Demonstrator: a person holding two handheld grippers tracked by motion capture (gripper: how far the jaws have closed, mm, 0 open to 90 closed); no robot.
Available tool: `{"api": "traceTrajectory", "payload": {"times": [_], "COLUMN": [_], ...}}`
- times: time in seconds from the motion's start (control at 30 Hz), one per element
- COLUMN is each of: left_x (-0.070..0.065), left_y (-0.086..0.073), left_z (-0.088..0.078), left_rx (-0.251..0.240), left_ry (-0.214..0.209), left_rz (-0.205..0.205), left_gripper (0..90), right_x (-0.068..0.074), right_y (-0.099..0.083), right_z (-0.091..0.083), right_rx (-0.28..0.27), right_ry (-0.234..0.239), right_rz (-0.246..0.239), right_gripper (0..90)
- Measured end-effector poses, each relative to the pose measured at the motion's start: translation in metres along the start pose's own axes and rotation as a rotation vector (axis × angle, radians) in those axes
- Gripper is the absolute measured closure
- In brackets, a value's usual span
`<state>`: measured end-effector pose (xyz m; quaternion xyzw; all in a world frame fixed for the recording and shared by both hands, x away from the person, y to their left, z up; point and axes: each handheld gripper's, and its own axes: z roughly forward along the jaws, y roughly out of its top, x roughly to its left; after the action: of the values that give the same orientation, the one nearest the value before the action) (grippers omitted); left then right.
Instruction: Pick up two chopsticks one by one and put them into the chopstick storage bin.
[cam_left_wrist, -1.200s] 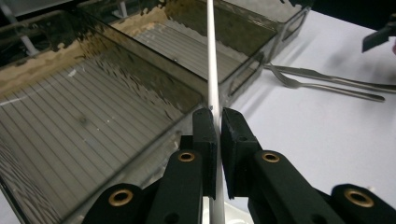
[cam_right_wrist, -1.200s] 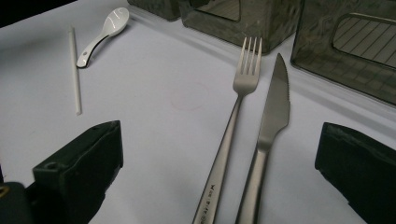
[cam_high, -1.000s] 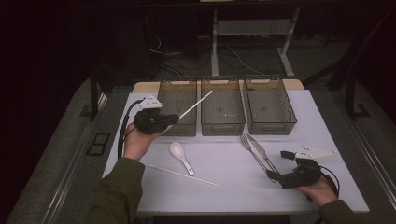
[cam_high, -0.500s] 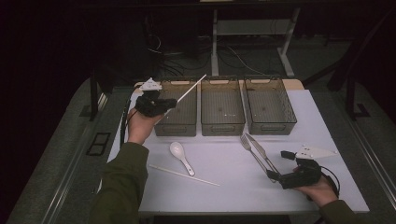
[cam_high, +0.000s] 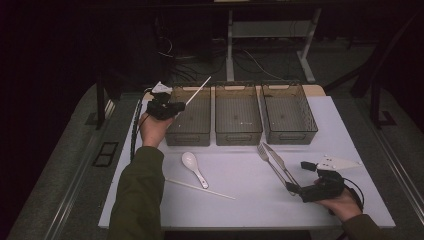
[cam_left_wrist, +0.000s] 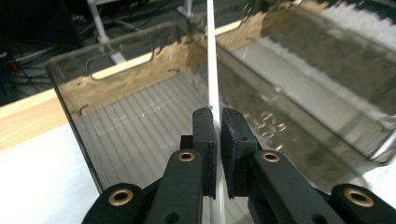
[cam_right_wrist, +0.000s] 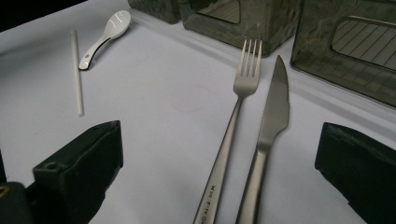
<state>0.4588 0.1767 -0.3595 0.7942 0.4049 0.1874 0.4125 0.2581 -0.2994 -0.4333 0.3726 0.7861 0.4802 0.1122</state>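
My left gripper (cam_high: 180, 106) is shut on a thin white chopstick (cam_high: 198, 90) and holds it above the left bin (cam_high: 189, 141). In the left gripper view the jaws (cam_left_wrist: 218, 116) pinch the chopstick (cam_left_wrist: 211, 56), which points up over the bin's ribbed floor (cam_left_wrist: 140, 126). At the table's front right, my right gripper (cam_high: 299, 177) rests open. A steel fork (cam_right_wrist: 236, 112) and knife (cam_right_wrist: 274, 109) lie side by side between its two wide-apart jaws, untouched. A second white chopstick (cam_high: 200, 189) and a white spoon (cam_high: 192, 166) lie on the white mat.
Three see-through bins stand in a row at the back of the mat, the middle one (cam_high: 238, 136) and the right one (cam_high: 290, 135) both bare inside. Cables trail over the floor behind the table. Bare mat (cam_high: 240, 180) lies between spoon and fork.
My left hand has carried the chopstick away from me and a little left, to the far left corner of the left bin. The right gripper and the cutlery have stayed put.
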Motion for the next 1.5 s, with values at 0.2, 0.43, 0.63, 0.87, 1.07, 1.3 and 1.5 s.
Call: {"api": "traceTrajectory", "payload": {"times": [0.2,0.43,0.63,0.87,1.07,1.3,1.5], "left_x": [0.003,0.004,0.005,0.004,-0.001,-0.019,-0.038], "left_y": [-0.005,-0.009,-0.013,-0.012,-0.006,-0.001,-0.012], "left_z": [0.012,0.021,0.027,0.026,0.014,-0.011,-0.041], "left_rx": [0.036,0.095,0.139,0.121,0.086,0.086,0.061], "left_ry": [0.022,0.041,0.036,0.024,-0.018,-0.156,-0.218], "left_rz": [-0.009,-0.009,-0.035,-0.037,-0.006,0.07,0.128], "left_gripper": [83.7,83.7,83.5,73.1,61.8,48.4,46.0], "right_x": [0.0,0.0,0.0,0.0,0.0,0.0,0.0], "right_y": [0.0,0.0,0.0,0.0,0.0,0.0,0.0], "right_z": [0.0,0.0,0.0,-0.001,-0.001,-0.001,-0.002], "right_rx": [0.0,-0.003,-0.003,-0.003,-0.003,-0.004,-0.004], "right_ry": [0.003,0.003,0.004,0.004,0.002,0.002,0.0], "right_rz": [-0.002,-0.003,-0.005,-0.004,-0.001,-0.004,-0.001], "right_gripper": [1.0,1.0,1.0,1.0,1.0,1.0,1.0]}}
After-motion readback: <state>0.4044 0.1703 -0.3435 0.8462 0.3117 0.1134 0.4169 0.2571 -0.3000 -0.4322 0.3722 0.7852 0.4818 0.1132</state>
